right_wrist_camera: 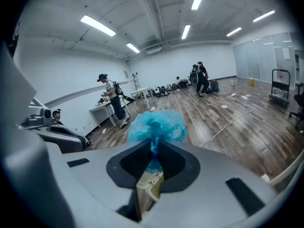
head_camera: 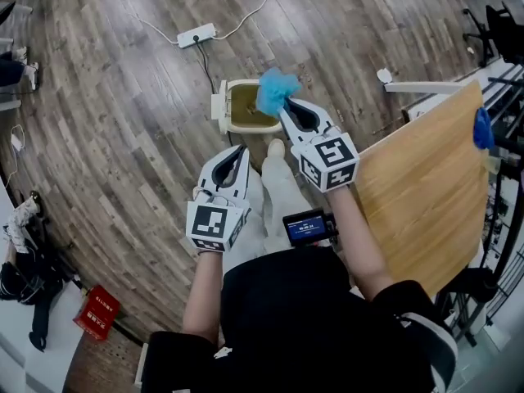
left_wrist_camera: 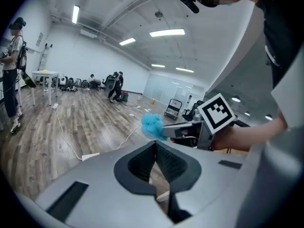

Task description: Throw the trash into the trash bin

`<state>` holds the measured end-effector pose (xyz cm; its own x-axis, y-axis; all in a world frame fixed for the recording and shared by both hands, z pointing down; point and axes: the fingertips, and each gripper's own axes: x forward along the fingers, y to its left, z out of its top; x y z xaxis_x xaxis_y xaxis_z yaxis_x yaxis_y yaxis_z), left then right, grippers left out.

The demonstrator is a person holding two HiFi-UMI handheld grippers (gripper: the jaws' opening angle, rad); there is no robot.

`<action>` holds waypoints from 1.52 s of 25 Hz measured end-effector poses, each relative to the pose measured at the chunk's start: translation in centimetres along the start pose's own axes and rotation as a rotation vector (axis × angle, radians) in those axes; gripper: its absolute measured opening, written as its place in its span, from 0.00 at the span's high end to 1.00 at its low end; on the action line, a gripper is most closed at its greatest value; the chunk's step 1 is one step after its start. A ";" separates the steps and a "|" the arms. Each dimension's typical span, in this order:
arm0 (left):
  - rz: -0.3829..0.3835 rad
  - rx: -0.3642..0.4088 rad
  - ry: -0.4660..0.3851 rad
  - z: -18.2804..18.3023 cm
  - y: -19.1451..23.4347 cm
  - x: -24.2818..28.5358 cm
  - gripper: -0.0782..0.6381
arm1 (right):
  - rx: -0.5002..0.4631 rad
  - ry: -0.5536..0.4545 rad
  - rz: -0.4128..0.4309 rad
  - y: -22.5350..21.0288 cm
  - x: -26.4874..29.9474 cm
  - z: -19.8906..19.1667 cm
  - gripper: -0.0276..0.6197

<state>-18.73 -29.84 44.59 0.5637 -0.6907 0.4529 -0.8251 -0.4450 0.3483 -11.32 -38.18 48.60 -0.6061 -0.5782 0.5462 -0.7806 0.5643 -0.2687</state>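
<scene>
The trash is a crumpled blue wad [head_camera: 276, 91]. My right gripper [head_camera: 282, 110] is shut on it and holds it just over the right rim of the cream trash bin [head_camera: 237, 84], which stands open on the floor with a brown inside. In the right gripper view the blue wad [right_wrist_camera: 156, 126] bulges out past the closed jaw tips of the right gripper [right_wrist_camera: 154, 145], and a bit of the bin [right_wrist_camera: 149, 186] shows below them. My left gripper [head_camera: 241, 149] hangs lower and nearer to me, shut and empty. The left gripper view shows its jaws [left_wrist_camera: 155, 144] meeting, with the wad [left_wrist_camera: 153, 126] ahead.
The bin's lid [head_camera: 218, 106] stands open on its left side. A white power strip [head_camera: 196, 35] with cables lies on the wood floor beyond. A wooden table [head_camera: 426, 178] with a blue item [head_camera: 483, 129] is at right. A red box [head_camera: 97, 311] lies at lower left. People stand far off.
</scene>
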 end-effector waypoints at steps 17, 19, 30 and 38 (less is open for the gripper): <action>0.006 0.009 0.228 -18.8 8.0 16.7 0.88 | -0.018 0.407 -0.017 -10.3 20.4 -30.6 0.91; 0.007 -0.005 0.248 -20.3 8.3 16.9 0.88 | -0.006 0.440 -0.010 -10.6 21.2 -32.7 0.90; 0.003 -0.017 0.227 -20.3 7.5 16.5 0.88 | -0.001 0.439 0.028 -9.6 21.2 -33.1 0.73; 0.010 0.007 0.150 -14.9 5.0 13.0 0.88 | -0.016 0.355 0.014 -7.8 16.8 -26.4 0.83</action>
<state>-14.94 -32.53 64.43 0.5547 -0.6024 0.5739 -0.8305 -0.4428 0.3379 -11.41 -36.75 80.77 -0.5240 -0.3311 0.7847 -0.7681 0.5818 -0.2674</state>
